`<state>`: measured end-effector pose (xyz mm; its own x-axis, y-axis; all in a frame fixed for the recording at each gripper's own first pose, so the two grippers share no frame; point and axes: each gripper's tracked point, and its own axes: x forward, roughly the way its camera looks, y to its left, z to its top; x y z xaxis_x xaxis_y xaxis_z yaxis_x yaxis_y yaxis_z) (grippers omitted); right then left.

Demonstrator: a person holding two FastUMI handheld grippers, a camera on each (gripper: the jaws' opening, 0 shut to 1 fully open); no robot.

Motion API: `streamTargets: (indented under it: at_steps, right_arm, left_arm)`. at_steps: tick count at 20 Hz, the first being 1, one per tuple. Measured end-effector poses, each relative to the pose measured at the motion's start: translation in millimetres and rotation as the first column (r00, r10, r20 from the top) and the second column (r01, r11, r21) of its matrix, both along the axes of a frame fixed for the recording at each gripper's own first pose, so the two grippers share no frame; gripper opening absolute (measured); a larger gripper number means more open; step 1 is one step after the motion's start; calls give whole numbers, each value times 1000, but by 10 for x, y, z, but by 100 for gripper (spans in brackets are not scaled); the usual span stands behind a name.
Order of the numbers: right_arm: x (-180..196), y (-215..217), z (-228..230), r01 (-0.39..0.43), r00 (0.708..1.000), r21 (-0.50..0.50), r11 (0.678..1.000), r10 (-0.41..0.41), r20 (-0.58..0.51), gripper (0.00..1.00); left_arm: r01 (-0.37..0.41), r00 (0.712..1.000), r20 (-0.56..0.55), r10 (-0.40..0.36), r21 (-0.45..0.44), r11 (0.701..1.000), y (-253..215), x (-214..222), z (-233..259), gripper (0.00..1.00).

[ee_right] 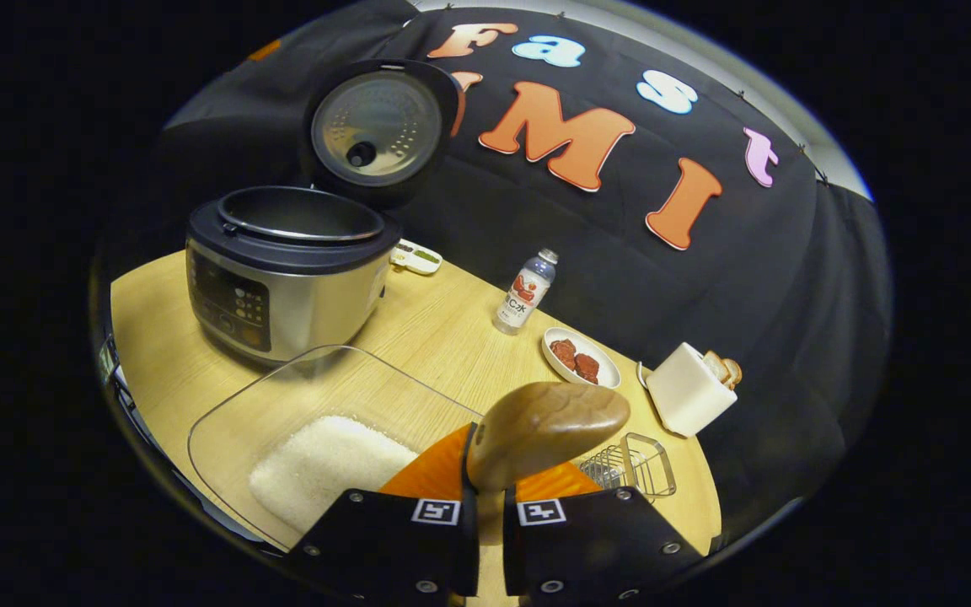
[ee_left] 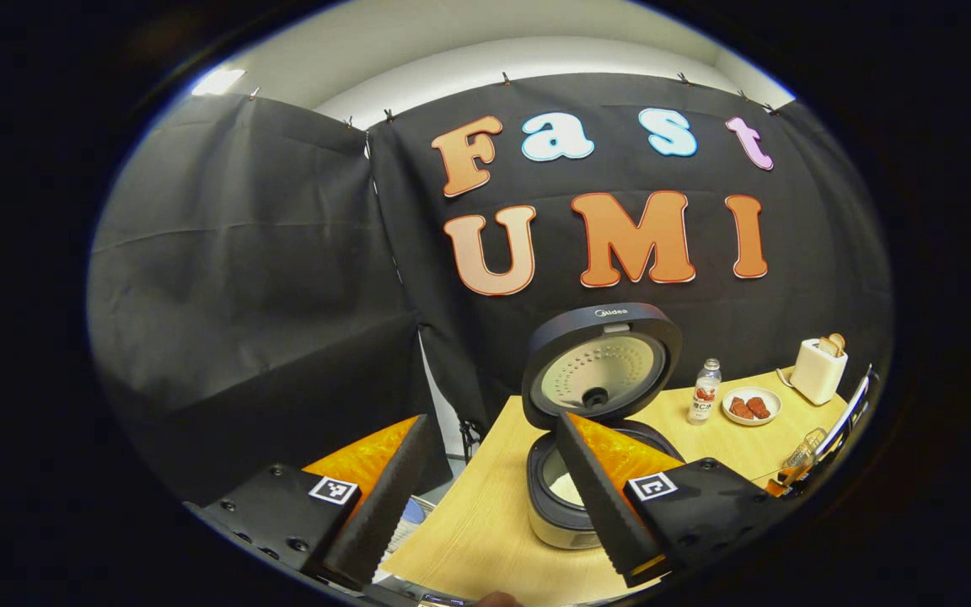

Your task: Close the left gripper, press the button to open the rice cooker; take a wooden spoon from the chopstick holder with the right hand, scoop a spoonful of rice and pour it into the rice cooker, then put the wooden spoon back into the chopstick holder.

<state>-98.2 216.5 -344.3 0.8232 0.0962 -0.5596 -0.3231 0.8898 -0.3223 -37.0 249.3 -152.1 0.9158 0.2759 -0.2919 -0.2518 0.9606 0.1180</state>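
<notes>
The rice cooker (ee_right: pixel 283 261) stands open on the wooden table (ee_right: pixel 452 337), its lid (ee_right: pixel 378 126) tipped up behind the pot. My right gripper (ee_right: pixel 485 472) is shut on the handle of the wooden spoon (ee_right: pixel 549 430), whose bowl points forward above the table, right of the glass dish of rice (ee_right: pixel 325 468). The wire chopstick holder (ee_right: pixel 633 464) sits just right of the spoon. In the left gripper view, my left gripper (ee_left: pixel 492 419) hangs open off the table's left end, with the open rice cooker (ee_left: pixel 599 371) beyond its right finger. A white patch (ee_left: pixel 565 487) shows inside the pot.
A small bottle (ee_right: pixel 526 291), a plate with red pieces (ee_right: pixel 580 356) and a white toaster (ee_right: pixel 692 388) line the table's far side. A small white object (ee_right: pixel 415 255) lies behind the cooker. The black cloth wall closes in the back.
</notes>
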Motion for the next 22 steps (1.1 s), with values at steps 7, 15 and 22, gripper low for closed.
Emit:
streamTargets:
  at_steps: [7, 15, 22]
  right_arm:
    - [-67, 57, -40, 117, 993, 110, 987, -116, -13, 10]
    - [-117, 517, 51, 223, 971, 441, 870, -156, -182, 10]
    - [-106, 575, 32, 381, 918, 600, 704, -210, -336, 10]
  left_arm:
    - [50, 999, -7, -50, 6, 999, 16, 131, -55, 100]
    - [43, 999, -17, -44, -10, 999, 202, 112, -133, 100]
    - [22, 999, -29, -22, -5, 1000, 413, 10, -191, 100]
